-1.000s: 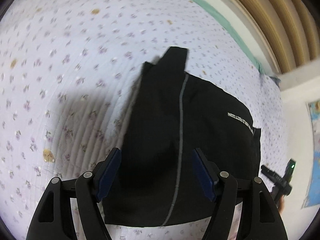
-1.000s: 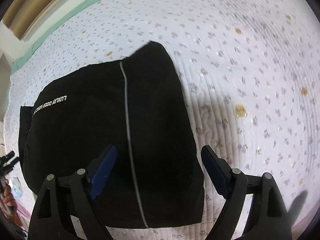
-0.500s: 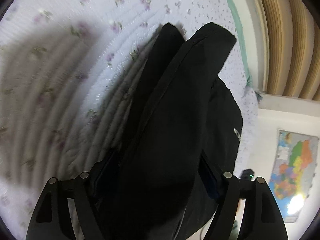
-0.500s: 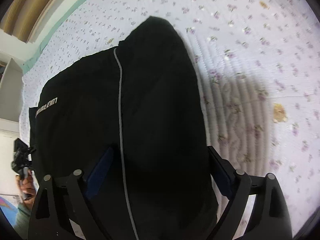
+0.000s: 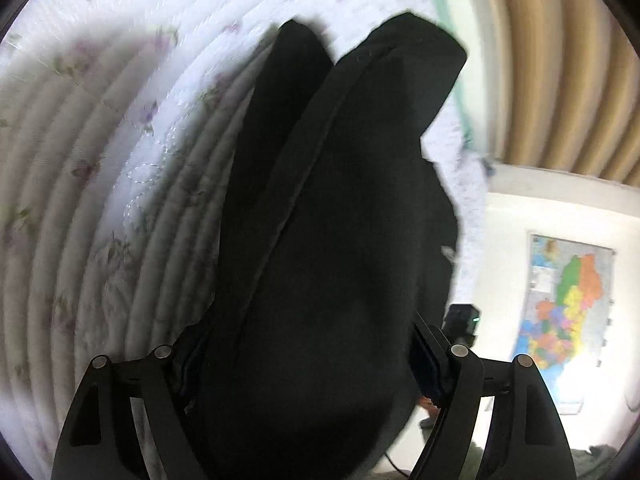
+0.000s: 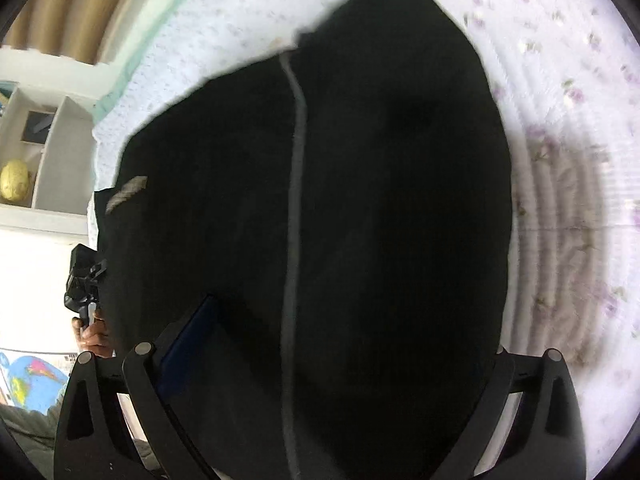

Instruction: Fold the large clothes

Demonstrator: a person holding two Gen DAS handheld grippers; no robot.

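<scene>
A folded black garment [image 5: 340, 220] with a thin grey stripe [image 6: 294, 208] lies on a white quilt with small purple flowers [image 5: 100, 140]. My left gripper [image 5: 304, 344] straddles the near left end of the bundle, with thick folded cloth filling the space between its wide-apart fingers. My right gripper [image 6: 340, 344] straddles the near right end the same way; its left blue pad [image 6: 188, 336] shows beside the cloth and its right finger is hidden behind cloth. Both jaws stand wide, not pinched. The garment's near edge looks lifted toward the cameras.
The quilt has a green border [image 5: 452, 40] at the far edge below tan curtains [image 5: 560, 60]. A wall map [image 5: 568, 300] hangs on the right. White shelves [image 6: 36, 152] with a gold object stand on the left. The other gripper and hand [image 6: 86, 292] show beside the garment.
Both grippers have moved down and forward onto the garment's near edge. The cloth now fills both jaws and bulges up toward the cameras.
</scene>
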